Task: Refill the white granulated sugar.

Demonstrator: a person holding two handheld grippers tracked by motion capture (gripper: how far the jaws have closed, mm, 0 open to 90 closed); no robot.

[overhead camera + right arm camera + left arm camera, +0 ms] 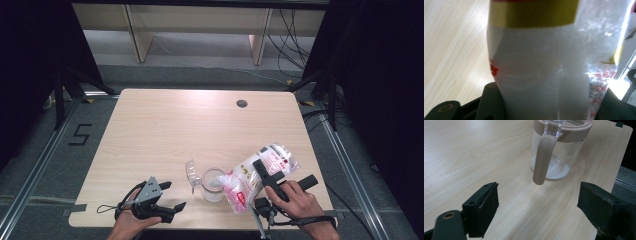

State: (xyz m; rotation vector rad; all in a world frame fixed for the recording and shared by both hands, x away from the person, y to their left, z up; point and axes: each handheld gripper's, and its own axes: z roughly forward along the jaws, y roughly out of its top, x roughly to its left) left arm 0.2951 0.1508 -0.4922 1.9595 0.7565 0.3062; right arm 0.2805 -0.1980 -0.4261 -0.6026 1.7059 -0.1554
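Pouring item: bag point(257, 175) of white grains, clamped in right gripper point(268, 176) fingers, tilted mouth-down over jug point(213, 184) on counter point(190, 125); left gripper point(167, 196) fingers apart, empty, beside jug handle.

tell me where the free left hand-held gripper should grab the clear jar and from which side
Probably the jar's tan handle. It hangs down the near wall facing the left hand-held gripper, whose jaws stand open on either side of it. Come straight in from that side and close across the handle; the tilted bag occupies the other side.
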